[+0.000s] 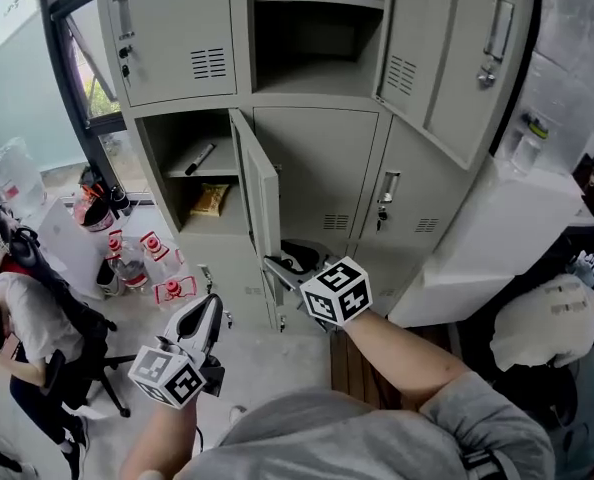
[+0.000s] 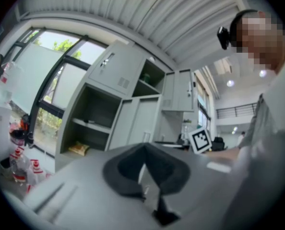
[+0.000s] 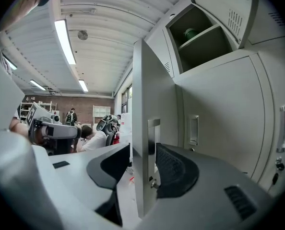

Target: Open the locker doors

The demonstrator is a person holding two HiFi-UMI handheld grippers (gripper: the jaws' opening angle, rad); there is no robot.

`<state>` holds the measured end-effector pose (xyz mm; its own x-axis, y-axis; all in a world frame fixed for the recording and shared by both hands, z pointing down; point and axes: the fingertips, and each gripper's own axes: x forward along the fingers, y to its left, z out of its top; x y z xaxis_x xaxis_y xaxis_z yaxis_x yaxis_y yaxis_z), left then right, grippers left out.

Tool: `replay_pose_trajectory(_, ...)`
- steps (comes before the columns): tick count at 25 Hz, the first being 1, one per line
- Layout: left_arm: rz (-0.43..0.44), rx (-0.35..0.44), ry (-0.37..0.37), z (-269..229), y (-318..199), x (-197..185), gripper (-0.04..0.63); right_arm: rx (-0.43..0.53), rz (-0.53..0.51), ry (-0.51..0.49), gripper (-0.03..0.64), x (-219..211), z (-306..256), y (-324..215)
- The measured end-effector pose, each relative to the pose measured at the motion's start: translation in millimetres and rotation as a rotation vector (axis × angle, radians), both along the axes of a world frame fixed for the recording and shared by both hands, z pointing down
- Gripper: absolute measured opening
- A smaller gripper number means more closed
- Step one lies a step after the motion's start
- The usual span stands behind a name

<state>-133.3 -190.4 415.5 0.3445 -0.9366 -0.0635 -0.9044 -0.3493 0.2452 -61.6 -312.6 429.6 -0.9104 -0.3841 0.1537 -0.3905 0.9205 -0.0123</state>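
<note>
Right tongs (image 3: 142,153) closing, astride open locker door (image 3: 143,90) edge

The lockers (image 1: 317,158) are pale grey-beige all over, with the open compartments a shade darker inside, and a yellow packet (image 1: 209,200) lies on one shelf. On the light grey floor (image 1: 257,363) stand clear bottles (image 1: 155,248) marked in red and white. The person's sleeve (image 1: 457,408) is mottled grey.

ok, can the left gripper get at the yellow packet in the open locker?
Probably yes: the left gripper hangs below, the door is swung wide, and nothing blocks the yellow packet.
</note>
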Motion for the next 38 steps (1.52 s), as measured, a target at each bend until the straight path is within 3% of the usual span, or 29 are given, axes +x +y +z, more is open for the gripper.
replay_pose_trajectory(3,-0.005,0.000,0.004,1,2,2,0.005,-0.050,-0.004,-0.043,0.170,21,14,24)
replay_pose_trajectory(6,0.018,-0.001,0.028,10,4,11,0.005,-0.174,-0.066,-0.113,0.156,55,56,68)
replay_pose_trajectory(10,0.095,-0.018,0.034,33,4,37,0.003,-0.297,-0.038,-0.077,0.141,96,115,96)
replay_pose_trajectory(14,0.150,-0.029,0.038,40,-3,57,0.002,-0.259,0.004,-0.079,0.141,116,110,85)
replay_pose_trajectory(23,0.133,-0.012,0.058,38,-5,64,0.005,-0.203,0.010,-0.114,0.141,121,85,76)
replay_pose_trajectory(30,0.090,-0.025,0.055,45,6,34,0.005,-0.067,0.097,-0.124,0.147,89,23,-28)
replay_pose_trajectory(38,0.106,-0.065,0.044,52,-11,-17,0.005,-0.061,0.183,-0.059,0.176,-10,4,-149)
